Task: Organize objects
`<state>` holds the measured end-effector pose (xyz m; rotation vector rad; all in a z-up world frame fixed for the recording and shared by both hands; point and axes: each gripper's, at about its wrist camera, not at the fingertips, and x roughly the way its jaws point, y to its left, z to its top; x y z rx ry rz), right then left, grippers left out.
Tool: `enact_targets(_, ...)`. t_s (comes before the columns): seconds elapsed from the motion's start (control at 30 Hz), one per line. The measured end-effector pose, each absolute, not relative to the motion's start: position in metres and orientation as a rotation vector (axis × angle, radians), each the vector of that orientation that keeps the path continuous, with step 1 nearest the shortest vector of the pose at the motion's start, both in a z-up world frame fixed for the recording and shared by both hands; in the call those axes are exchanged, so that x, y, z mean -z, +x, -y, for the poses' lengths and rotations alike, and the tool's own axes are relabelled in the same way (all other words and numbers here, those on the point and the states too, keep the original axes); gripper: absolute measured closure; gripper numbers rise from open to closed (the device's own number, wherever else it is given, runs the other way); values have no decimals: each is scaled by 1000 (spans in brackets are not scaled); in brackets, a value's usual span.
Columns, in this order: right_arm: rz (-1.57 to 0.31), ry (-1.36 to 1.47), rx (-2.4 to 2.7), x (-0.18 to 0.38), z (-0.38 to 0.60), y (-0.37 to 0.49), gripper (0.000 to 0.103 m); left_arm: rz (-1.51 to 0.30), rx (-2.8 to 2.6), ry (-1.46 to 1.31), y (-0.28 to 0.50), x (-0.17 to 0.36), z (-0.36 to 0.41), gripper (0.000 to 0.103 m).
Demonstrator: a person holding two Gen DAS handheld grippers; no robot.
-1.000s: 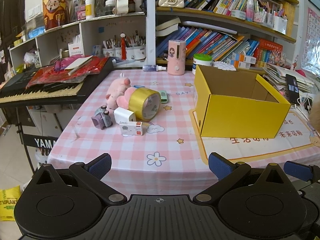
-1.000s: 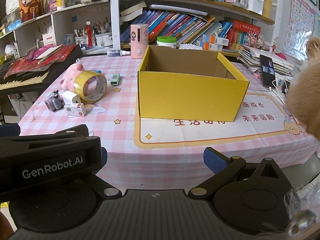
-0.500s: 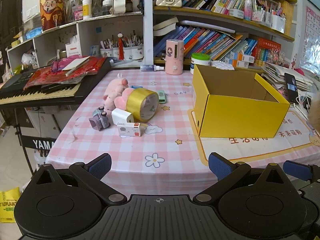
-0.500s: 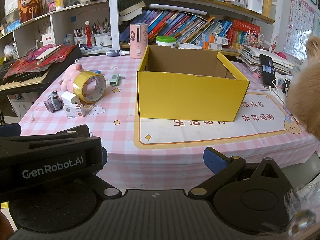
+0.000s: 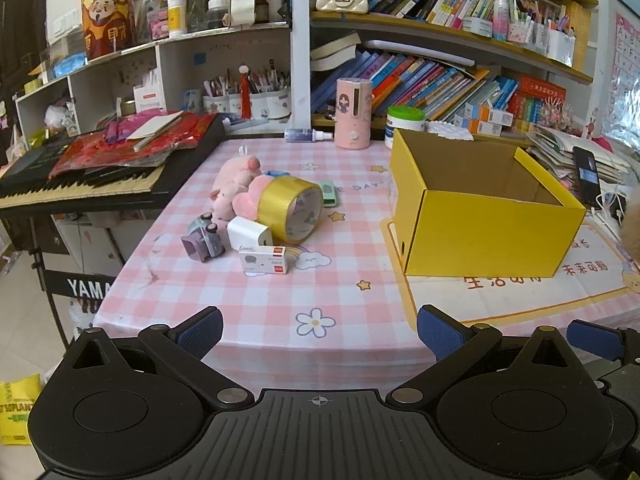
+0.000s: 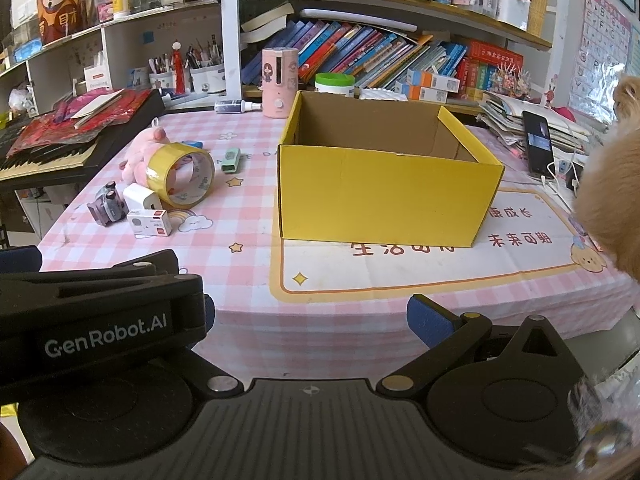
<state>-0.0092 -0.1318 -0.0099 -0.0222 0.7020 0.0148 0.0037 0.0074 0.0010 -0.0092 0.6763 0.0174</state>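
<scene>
Scattered small objects sit clustered on the pink checked tablecloth (image 5: 248, 292), at about ten o'clock from the left gripper (image 5: 318, 330) in its own view. A roll of yellow packing tape (image 5: 291, 209) stands on its edge, leaning against a pink plush pig (image 5: 236, 186) that lies behind it. Touching the tape's front is a white charger cube (image 5: 249, 231), and just in front of that lies a small white box with a red end (image 5: 264, 261). A purple and grey toy car (image 5: 202, 237) stands at nine o'clock from the charger cube, just beside it. A mint green eraser-like block (image 5: 330, 196) lies at two o'clock from the tape roll.

An open yellow cardboard box (image 5: 480, 216) stands upright at about one o'clock from the left gripper, its front edge resting on a cream printed mat with an orange border (image 6: 400, 268). From the right wrist view the box (image 6: 384, 196) fills the twelve o'clock position, with the tape roll (image 6: 180, 176) and its neighbours at ten o'clock.

The left gripper's blue-padded fingers are spread wide and hold nothing, hovering off the near table edge. The right gripper (image 6: 308, 314) also has its fingers wide apart and empty, though its left finger is mostly hidden behind the left gripper's black body (image 6: 100, 320).
</scene>
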Motion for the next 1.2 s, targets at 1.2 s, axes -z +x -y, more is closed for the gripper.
enact_targets(1.2, -680, -41, -3, 9, 126, -7, 0, -658, -4, -10, 7, -1, -12, 0)
